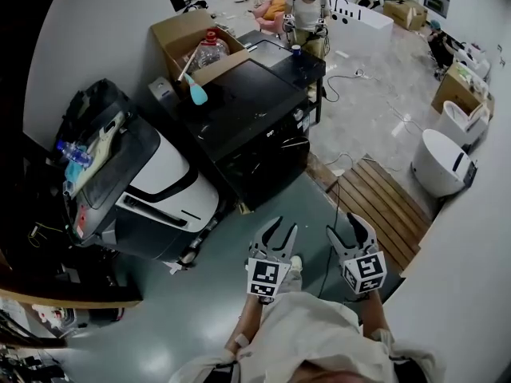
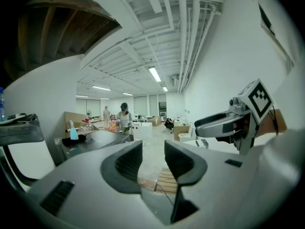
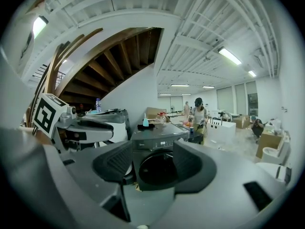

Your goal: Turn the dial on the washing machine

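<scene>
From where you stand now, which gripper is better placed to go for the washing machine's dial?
Probably right. The right gripper faces the washing machine squarely, its front framed between open jaws. The left gripper points past it, toward the floor. Neither touches it yet.

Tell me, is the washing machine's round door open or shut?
Shut: the round door sits flush in the washing machine, nothing swung out.

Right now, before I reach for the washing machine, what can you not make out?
- Dial: on the washing machine, right gripper view, too small to find; the right gripper covers both front edges.
- Machine front, head view: dark, seen steeply from above, no controls readable.
- Machine front, left gripper view: hidden behind the left gripper body.
</scene>
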`<state>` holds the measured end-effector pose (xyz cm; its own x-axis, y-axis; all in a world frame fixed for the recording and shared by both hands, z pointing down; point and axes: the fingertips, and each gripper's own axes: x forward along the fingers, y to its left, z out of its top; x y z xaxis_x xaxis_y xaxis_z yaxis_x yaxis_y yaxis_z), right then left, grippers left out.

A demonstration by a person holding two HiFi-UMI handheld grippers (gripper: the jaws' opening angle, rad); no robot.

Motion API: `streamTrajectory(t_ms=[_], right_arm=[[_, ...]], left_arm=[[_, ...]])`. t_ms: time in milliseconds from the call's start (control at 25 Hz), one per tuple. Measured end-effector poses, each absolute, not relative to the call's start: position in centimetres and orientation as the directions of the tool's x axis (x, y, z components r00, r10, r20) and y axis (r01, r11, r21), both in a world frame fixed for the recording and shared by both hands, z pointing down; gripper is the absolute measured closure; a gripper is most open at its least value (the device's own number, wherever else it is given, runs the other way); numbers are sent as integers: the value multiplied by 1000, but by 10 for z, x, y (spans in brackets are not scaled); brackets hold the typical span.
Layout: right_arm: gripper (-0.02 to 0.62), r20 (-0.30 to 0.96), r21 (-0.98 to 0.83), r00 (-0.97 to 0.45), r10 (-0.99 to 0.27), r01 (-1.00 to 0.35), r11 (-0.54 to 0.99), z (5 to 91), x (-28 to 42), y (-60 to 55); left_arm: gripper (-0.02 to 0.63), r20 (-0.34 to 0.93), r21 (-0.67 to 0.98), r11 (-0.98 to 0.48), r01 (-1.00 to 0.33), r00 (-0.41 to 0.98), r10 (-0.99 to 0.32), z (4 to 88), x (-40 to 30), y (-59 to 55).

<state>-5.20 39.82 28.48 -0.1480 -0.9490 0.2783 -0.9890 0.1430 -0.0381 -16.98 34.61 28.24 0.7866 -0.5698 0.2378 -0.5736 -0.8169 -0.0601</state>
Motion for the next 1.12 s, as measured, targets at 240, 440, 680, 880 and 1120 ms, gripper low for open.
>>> streamTrajectory(t_ms=[240, 440, 680, 880, 1120], right_arm=[[345, 291, -41, -136, -947, -991, 129, 284, -39, 339], [351, 304, -41, -134, -943, -991, 128, 287, -33, 294], [357, 307, -45, -119, -944, -993, 111, 289, -27, 249], [359, 324, -28, -99, -941, -995, 95, 289, -22, 224], [365, 337, -12, -68, -939, -998, 69, 286, -9, 209]], left_arm=[[454, 246, -56, -832, -553, 800, -548, 283, -152, 289], [454, 248, -55, -837, -544, 805, -539, 283, -144, 243], [454, 248, -46, -845, -533, 813, -527, 285, -138, 197], [454, 227, -37, -849, -527, 823, -520, 281, -133, 168], [454, 216, -15, -853, -521, 832, -511, 282, -122, 147]])
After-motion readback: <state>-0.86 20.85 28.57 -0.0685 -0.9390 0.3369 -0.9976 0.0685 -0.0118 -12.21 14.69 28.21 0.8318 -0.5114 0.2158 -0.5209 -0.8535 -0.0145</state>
